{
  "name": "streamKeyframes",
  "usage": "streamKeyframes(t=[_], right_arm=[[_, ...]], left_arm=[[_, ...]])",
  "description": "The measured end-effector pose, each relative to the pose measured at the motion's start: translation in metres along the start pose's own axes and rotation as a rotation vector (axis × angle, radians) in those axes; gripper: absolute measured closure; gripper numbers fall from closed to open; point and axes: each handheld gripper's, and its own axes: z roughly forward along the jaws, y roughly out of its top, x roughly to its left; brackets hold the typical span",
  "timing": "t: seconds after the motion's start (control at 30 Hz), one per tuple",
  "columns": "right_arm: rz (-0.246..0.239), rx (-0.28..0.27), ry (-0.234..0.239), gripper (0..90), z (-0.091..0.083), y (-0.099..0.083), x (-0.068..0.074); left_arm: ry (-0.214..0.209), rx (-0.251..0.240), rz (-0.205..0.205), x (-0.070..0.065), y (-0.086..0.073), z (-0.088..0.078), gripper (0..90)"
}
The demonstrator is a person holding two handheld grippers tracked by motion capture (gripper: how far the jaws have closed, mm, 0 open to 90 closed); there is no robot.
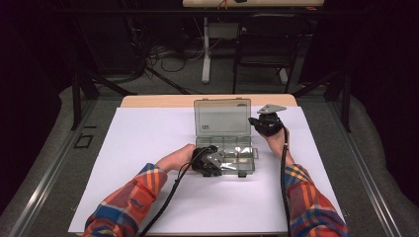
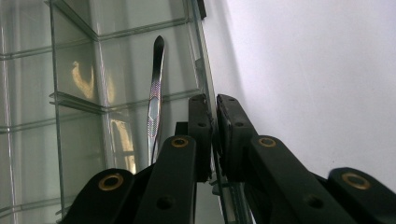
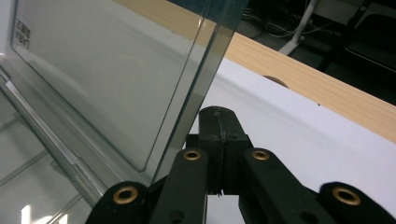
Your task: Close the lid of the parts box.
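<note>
High view puts a clear plastic compartment box (image 1: 232,155) at the middle of the frame, on a white sheet (image 1: 148,148) that covers the tabletop (image 1: 158,100). Its lid (image 1: 222,117) stands raised at the far side, above the tray of compartments.

At the box's lower left corner, the left hand-held gripper (image 1: 217,165) is clamped on the box's near wall. Left gripper view shows its two black jaws nearly together, the thin transparent wall (image 2: 215,140) pinched between the pads at the centre of the frame. To the left of the jaws, a pair of metal tweezers (image 2: 154,100) lies inside one compartment, tip pointing toward the top of the frame.

Right of the lid's right edge in the high view, the right hand-held gripper (image 1: 258,121) sits just beside the lid. Right gripper view shows its jaws pressed fully together with nothing between them (image 3: 219,135), the lid's edge (image 3: 196,93) rising just left of them; whether they touch it I cannot tell.
</note>
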Motion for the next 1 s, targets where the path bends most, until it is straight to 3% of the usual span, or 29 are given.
streamKeyframes(t=[0.8, 1.0], right_arm=[[-0.001, -0.048, 0.024, 90.0, -0.012, 0.003, -0.001], [0.008, -0.05, 0.031, 90.0, -0.013, 0.001, -0.005]], left_arm=[[-0.006, -0.004, -0.012, 0.001, 0.0, 0.0, 84.0], [0.018, -0.018, -0.019, 0.0, 0.0, -0.001, 82.5]])
